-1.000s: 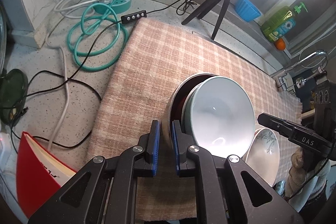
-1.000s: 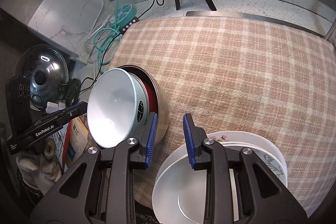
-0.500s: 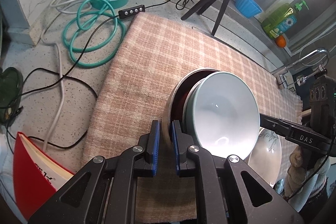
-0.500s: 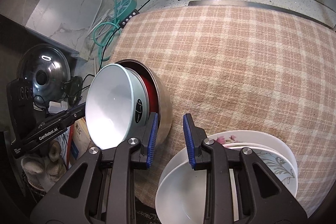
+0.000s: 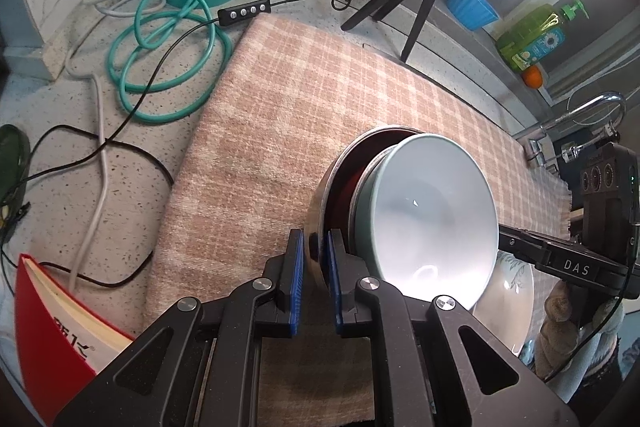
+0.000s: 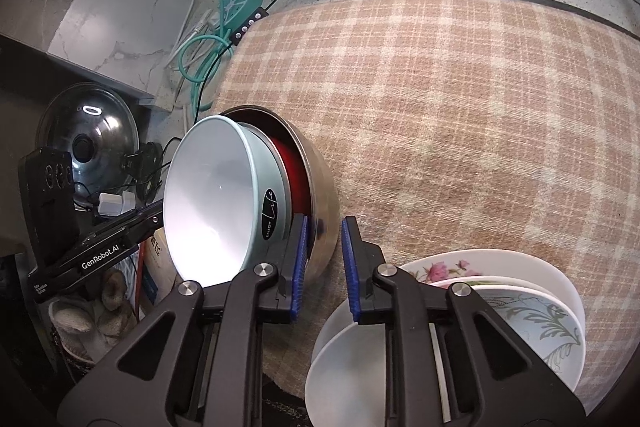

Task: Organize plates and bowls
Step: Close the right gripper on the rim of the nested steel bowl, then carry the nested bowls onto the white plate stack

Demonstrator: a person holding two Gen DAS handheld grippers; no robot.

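The right gripper [image 6: 323, 269] now straddles the steel bowl's [image 6: 322, 211] rim at its 6 o'clock edge.

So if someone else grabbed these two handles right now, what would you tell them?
Left gripper: shut on the steel bowl rim, holding the nest tilted over the checked cloth.
Right gripper: open, jaws astride the same bowl's wall, not pinching yet.
Things: red bowl and pale blue bowl sit inside the steel bowl; the plate stack lies on the cloth beside it.
Done: bowls nested, plates stacked.
Left: probably set the nest down upright and let go.
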